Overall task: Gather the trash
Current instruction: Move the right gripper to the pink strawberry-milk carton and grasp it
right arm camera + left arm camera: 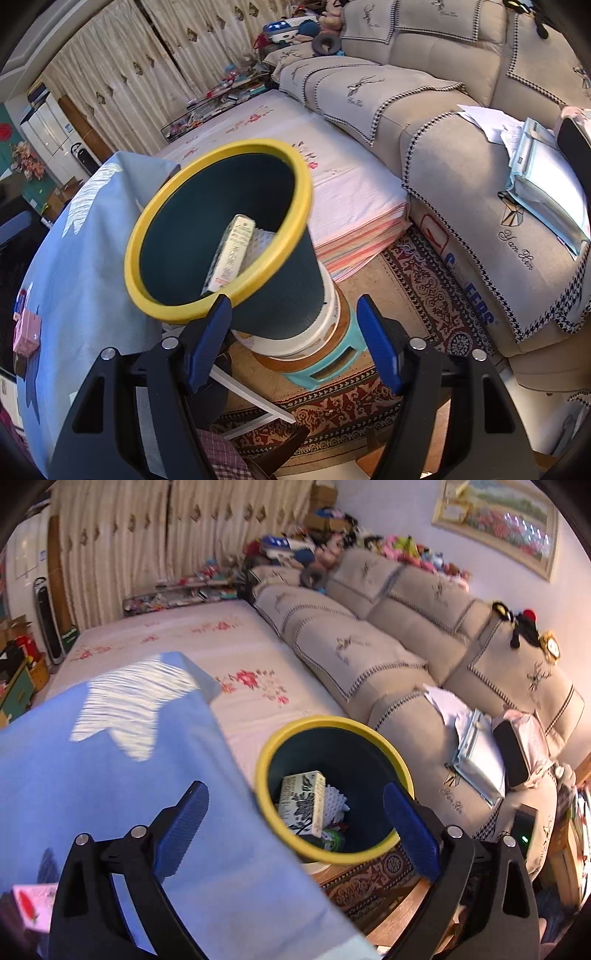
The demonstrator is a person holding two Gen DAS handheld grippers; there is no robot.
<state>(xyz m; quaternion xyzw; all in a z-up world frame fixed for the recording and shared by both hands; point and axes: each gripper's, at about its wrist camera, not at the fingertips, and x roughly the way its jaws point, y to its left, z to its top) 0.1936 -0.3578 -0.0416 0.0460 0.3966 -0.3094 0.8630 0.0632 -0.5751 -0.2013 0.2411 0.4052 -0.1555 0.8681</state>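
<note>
**Bin Takes the Box, Both Grippers Empty**

The dark green plastic bin with a thick yellow rim stands raised on a white bucket atop a turquoise stool, close against the table draped in smooth blue cloth, probably so that trash can be dropped in from table height. Inside lie a cream cardboard box printed with dark foliage, a white knobbly piece beside it and something green beneath. The left gripper hangs over the bin's mouth, its ribbed blue pads spread wide with nothing between them. The right gripper stands part open beside the bin's wall, also empty. A small pink box rests on the cloth, possibly trash.
</note>
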